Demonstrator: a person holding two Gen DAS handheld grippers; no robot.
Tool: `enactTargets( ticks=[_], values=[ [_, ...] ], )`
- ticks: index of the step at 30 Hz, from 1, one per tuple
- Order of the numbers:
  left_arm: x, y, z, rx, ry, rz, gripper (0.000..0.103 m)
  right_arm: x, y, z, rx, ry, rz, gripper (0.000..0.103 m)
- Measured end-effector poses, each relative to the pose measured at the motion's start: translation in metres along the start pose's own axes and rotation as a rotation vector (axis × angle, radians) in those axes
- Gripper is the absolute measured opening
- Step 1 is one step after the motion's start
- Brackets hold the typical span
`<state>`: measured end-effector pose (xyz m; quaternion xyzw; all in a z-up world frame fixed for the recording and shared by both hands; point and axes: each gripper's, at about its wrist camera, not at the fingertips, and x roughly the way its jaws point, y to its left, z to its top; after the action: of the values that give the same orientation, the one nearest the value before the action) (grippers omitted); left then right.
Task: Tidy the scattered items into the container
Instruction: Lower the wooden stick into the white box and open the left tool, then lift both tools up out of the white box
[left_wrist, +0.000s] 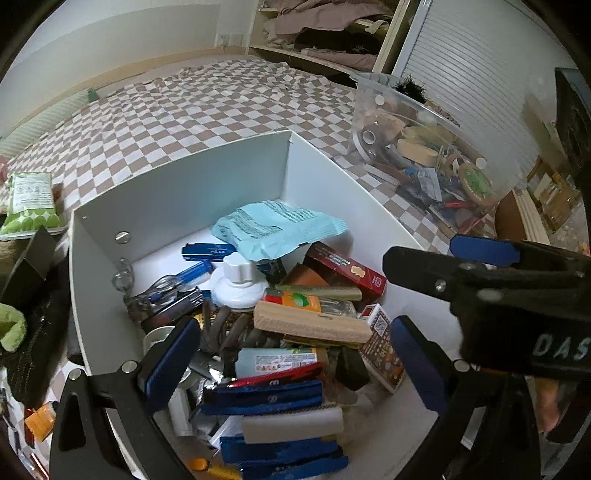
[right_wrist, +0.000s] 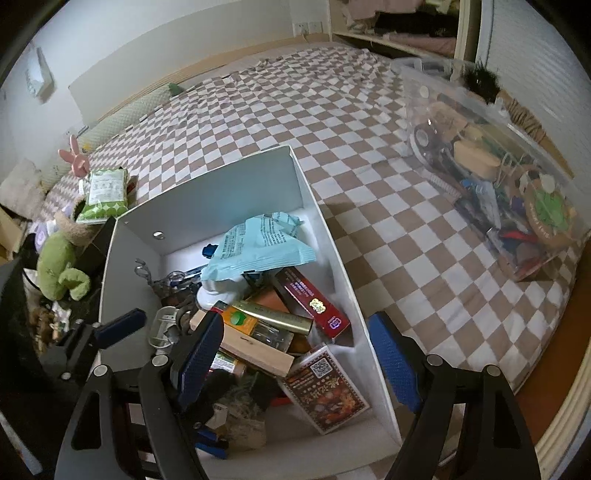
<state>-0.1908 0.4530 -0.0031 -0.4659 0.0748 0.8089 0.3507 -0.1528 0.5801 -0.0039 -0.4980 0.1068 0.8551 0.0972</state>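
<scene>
A white box stands on the checkered bed, filled with several items: a light-blue packet, a red carton, a wooden block, a white cap bottle and a QR-code card box. My left gripper is open and empty above the pile. My right gripper is open and empty over the box's right wall; it also shows in the left wrist view.
A clear plastic bin full of odds and ends sits to the right on the checkered cover. A green wipes pack and a green plush lie left of the box.
</scene>
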Motion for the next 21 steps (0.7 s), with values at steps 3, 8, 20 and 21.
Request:
enactTargets(
  ticks=[3,8,20,21],
  values=[
    [-0.009,0.002,-0.001,-0.002,-0.017,0.015,0.103,-0.003,0.004,-0.004,-0.011,-0.017,-0.011,0.082],
    [-0.023,0.009,-0.002,-0.023,-0.031,0.022,0.103,-0.015,0.004,-0.005,0.013,-0.071,-0.022,0.099],
    [-0.063,0.030,-0.010,-0.062,-0.082,0.049,0.103,-0.045,0.018,-0.012,0.037,-0.222,0.009,0.103],
    [-0.067,0.031,-0.011,-0.063,-0.089,0.052,0.103,-0.046,0.020,-0.013,0.034,-0.227,0.009,0.103]
  ],
)
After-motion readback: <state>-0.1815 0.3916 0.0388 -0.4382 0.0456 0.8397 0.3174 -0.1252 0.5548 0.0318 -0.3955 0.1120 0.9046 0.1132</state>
